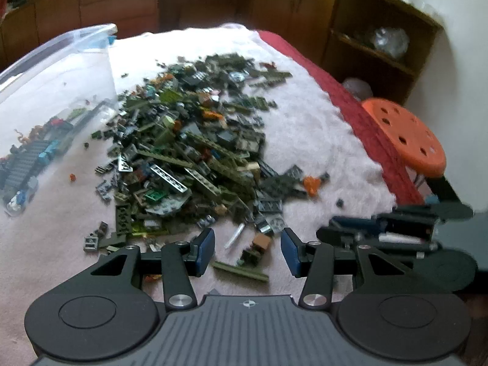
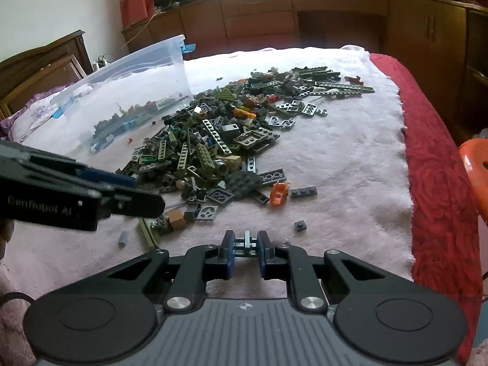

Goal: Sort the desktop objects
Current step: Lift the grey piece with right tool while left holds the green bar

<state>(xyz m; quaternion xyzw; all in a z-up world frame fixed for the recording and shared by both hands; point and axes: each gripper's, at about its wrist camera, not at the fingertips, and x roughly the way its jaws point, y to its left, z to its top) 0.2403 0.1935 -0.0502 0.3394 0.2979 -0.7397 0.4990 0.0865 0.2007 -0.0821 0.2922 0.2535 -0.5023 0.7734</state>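
The clear bin (image 2: 128, 91) on the bed holds some bricks (image 2: 122, 122); left tongs (image 1: 247, 248) gape wide, right tongs (image 2: 246, 254) pinch a grey piece (image 2: 246, 244).

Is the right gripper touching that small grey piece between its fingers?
Touching. The right wrist view shows the right gripper with both pads pressed against the small grey piece.

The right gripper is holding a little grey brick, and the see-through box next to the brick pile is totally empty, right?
Not quite. The clear plastic bin isn't empty: the right wrist view shows bricks lying along its bottom. The right gripper does hold a small grey brick.
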